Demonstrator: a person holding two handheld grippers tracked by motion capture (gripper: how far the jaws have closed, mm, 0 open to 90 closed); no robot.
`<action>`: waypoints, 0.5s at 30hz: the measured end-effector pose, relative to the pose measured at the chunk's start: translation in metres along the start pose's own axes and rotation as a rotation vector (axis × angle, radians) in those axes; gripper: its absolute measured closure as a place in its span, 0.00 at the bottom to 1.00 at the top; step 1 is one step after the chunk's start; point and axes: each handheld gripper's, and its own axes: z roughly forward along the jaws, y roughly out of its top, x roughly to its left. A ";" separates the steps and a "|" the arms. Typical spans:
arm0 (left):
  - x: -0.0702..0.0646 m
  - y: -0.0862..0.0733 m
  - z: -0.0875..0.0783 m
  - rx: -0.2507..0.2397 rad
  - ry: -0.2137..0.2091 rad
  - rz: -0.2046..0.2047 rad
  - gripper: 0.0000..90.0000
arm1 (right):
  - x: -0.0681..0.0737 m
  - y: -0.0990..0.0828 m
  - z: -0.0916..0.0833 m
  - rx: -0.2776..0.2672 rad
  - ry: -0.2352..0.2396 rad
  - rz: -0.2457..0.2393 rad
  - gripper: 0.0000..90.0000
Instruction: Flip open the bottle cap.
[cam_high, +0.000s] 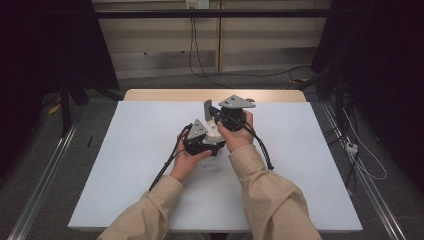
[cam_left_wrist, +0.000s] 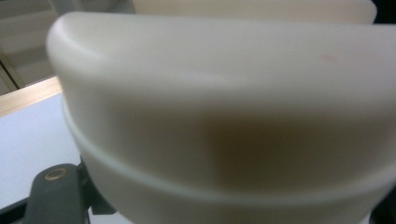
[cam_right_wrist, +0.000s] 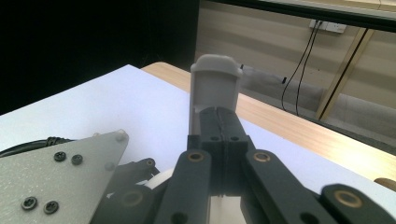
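Hands close together over the white tabletop (cam_high: 125, 175), left gripper (cam_high: 202, 137) against a cream plastic piece (cam_left_wrist: 224, 116), its fingers' state impossible to tell, right gripper (cam_right_wrist: 219, 116) with fingers pressed together, tips beside a white upright tab (cam_right_wrist: 215, 84).

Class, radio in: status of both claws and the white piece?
Right claw shut on grey tab. Left claw against white piece, grip unclear. Table otherwise bare.

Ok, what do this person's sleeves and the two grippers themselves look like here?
Both arms wear long tan sleeves with buttoned-looking cuffs. Each gripper is black: the left gripper and right gripper each carry a grey three-cornered plate fixed with dark screws. Black cables trail back from both. The right gripper's jaws are black linkage arms with brass-coloured pivot pins.
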 end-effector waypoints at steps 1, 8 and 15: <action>0.000 0.000 0.000 -0.003 0.017 0.012 0.21 | 0.000 0.000 0.000 0.002 0.000 0.000 1.00; -0.001 0.000 0.000 -0.005 0.018 -0.004 0.21 | 0.000 -0.001 0.003 0.003 0.001 -0.005 1.00; 0.000 0.000 0.000 -0.005 0.010 0.007 0.21 | -0.001 -0.001 0.006 0.009 0.002 -0.006 1.00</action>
